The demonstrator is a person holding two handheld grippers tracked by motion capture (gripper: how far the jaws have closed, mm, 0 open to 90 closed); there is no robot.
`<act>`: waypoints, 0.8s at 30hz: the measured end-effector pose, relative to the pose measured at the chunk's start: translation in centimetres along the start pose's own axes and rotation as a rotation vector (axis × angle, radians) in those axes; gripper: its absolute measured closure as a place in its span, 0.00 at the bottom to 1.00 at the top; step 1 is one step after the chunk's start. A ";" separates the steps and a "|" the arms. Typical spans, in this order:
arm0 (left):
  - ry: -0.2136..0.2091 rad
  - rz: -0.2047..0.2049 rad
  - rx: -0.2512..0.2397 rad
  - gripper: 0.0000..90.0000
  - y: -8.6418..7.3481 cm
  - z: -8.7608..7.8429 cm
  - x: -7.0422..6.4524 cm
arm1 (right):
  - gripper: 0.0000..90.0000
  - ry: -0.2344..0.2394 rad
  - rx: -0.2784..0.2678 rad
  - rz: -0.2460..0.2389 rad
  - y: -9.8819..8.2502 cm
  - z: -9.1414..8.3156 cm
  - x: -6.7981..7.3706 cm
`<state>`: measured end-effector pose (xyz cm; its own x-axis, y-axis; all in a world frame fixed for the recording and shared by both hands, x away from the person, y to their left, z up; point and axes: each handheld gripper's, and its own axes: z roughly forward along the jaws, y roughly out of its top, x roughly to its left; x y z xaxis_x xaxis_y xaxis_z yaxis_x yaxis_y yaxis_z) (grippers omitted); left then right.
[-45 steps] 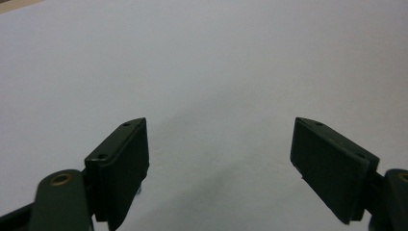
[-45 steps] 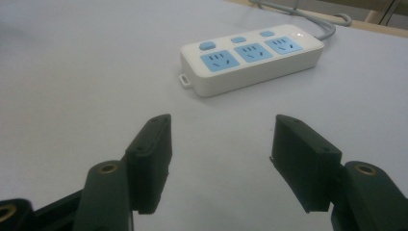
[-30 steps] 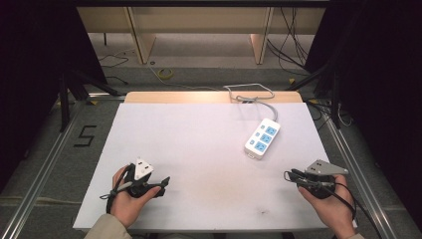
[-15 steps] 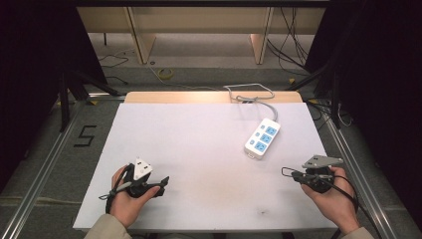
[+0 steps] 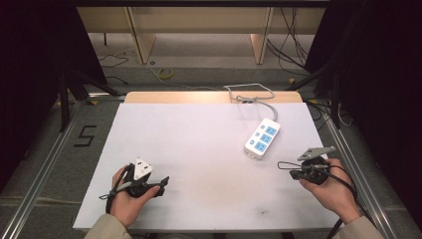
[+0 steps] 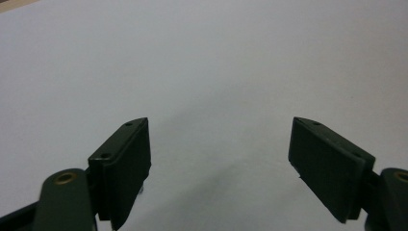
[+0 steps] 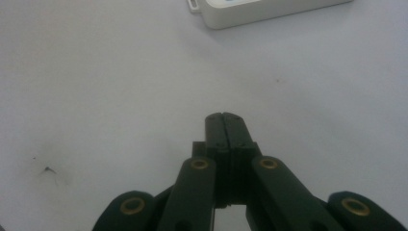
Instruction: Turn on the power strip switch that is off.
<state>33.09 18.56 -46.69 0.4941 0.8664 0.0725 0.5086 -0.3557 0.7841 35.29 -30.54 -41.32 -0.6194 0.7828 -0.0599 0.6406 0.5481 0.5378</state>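
One power strip (image 5: 262, 139) with seemingly three sockets; left gripper (image 5: 158, 183) fingers spread, right gripper (image 5: 281, 165) fingers pressed together.

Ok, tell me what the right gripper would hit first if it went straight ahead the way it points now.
Probably the white power strip with blue sockets. In the right gripper view, the right gripper, jaws shut on nothing, aims across bare white tabletop toward the strip's near end. Depth is unclear, so it might pass just beside it.

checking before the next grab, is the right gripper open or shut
Shut. In the right gripper view the right gripper has its two black jaws pressed flat together with nothing between them.
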 end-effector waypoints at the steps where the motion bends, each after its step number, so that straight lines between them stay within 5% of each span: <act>1: 0.001 0.001 0.000 0.25 0.0 0.0 0.0 | 1.00 0.002 0.006 0.000 0.1 0.0 -0.1; 24: 0.003 0.007 0.007 0.26 -0.1 0.0 -0.1 | 1.00 0.018 0.068 0.008 2.6 0.2 -0.9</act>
<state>33.03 18.54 -46.76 0.4957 0.8648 0.0798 0.5097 -0.3641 0.7795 37.56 -29.77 -40.04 -0.6218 0.7821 -0.0401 0.6747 0.5609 0.4797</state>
